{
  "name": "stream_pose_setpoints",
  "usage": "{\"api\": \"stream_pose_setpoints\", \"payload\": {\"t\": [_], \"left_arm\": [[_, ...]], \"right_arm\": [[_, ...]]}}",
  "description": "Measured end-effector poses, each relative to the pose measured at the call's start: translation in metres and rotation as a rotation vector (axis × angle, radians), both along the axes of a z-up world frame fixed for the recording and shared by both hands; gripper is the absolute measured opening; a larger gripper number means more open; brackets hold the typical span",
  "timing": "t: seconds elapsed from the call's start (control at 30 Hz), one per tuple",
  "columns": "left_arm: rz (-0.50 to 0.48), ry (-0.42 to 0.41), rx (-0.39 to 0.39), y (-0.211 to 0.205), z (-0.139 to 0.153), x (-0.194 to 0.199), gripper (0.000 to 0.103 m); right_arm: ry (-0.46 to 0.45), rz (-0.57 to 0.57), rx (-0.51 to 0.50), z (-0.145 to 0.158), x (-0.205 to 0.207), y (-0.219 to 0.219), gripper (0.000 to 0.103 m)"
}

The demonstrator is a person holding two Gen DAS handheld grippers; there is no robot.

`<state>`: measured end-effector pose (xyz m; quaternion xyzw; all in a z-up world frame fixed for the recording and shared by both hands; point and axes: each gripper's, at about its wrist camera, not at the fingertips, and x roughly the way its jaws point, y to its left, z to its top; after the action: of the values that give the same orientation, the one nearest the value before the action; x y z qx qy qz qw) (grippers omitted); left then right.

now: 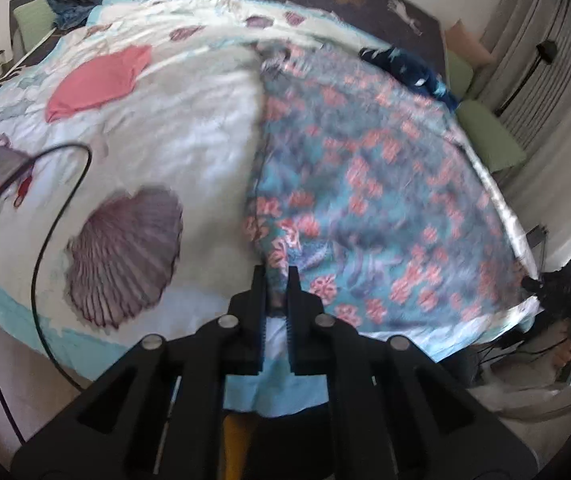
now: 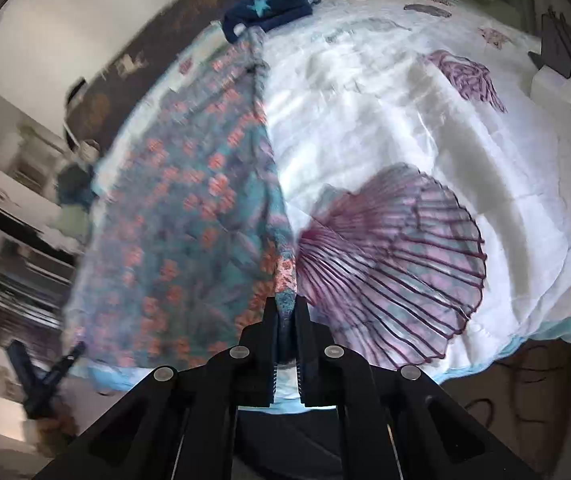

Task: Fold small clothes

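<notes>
A teal garment with coral flowers lies spread over the right half of the bed in the left wrist view and over the left half in the right wrist view. My left gripper is shut on its near left corner. My right gripper is shut on its near right corner. Both frames are blurred by motion. My left gripper also shows at the lower left of the right wrist view.
A white bedspread with purple shell prints covers the bed. A pink garment lies far left. A dark blue starred garment lies at the far edge, also in the right wrist view. A black cable hangs at left.
</notes>
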<state>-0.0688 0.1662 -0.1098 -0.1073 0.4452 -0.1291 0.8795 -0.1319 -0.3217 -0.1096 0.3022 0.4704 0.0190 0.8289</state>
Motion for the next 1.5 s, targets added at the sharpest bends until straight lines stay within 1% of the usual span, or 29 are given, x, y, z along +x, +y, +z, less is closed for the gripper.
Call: {"api": "stream_pose_setpoints", "payload": {"t": [0.07, 0.1, 0.2, 0.4, 0.5, 0.57, 0.7, 0.77, 0.83, 1.0, 1.13, 1.2, 1.37, 1.4, 1.5], "left_arm": [[-0.016, -0.04, -0.012, -0.003, 0.017, 0.004, 0.009], [-0.021, -0.055, -0.011, -0.004, 0.022, 0.006, 0.009], [-0.027, -0.116, -0.008, -0.007, 0.046, 0.014, 0.009], [-0.015, -0.231, -0.013, -0.008, 0.084, 0.04, 0.009], [-0.002, -0.263, 0.009, -0.01, 0.098, 0.061, 0.009], [0.019, -0.259, 0.039, -0.015, 0.105, 0.082, 0.009], [0.032, -0.286, 0.104, -0.031, 0.124, 0.125, 0.009], [0.031, -0.304, 0.123, -0.038, 0.131, 0.142, 0.009], [0.038, -0.313, 0.141, -0.046, 0.14, 0.168, 0.009], [0.059, -0.302, 0.169, -0.061, 0.149, 0.231, 0.009], [0.066, -0.287, 0.197, -0.072, 0.144, 0.274, 0.009], [0.074, -0.272, 0.21, -0.076, 0.14, 0.295, 0.009], [0.095, -0.209, 0.214, -0.082, 0.122, 0.355, 0.009], [0.098, -0.2, 0.215, -0.083, 0.119, 0.362, 0.009], [0.103, -0.152, 0.199, -0.083, 0.104, 0.393, 0.009]], "right_arm": [[-0.03, 0.008, 0.032, 0.01, 0.001, -0.004, 0.006], [-0.059, 0.013, 0.06, 0.018, 0.002, -0.007, 0.006], [-0.131, 0.026, 0.1, 0.039, 0.009, -0.013, 0.006], [-0.255, 0.058, 0.074, 0.08, 0.037, -0.014, 0.006], [-0.306, 0.062, 0.078, 0.099, 0.066, -0.018, 0.006], [-0.325, 0.061, 0.067, 0.108, 0.084, -0.021, 0.006], [-0.362, 0.059, 0.007, 0.133, 0.124, -0.023, 0.006], [-0.377, 0.055, -0.028, 0.144, 0.146, -0.023, 0.006], [-0.383, 0.049, -0.048, 0.152, 0.173, -0.025, 0.006], [-0.36, 0.012, -0.057, 0.152, 0.234, -0.038, 0.006], [-0.316, -0.003, -0.054, 0.14, 0.282, -0.048, 0.006], [-0.297, -0.007, -0.063, 0.133, 0.304, -0.05, 0.006], [-0.242, -0.01, -0.086, 0.113, 0.362, -0.054, 0.006], [-0.235, -0.012, -0.086, 0.11, 0.369, -0.055, 0.006], [-0.207, -0.025, -0.083, 0.094, 0.401, -0.058, 0.006]]}}
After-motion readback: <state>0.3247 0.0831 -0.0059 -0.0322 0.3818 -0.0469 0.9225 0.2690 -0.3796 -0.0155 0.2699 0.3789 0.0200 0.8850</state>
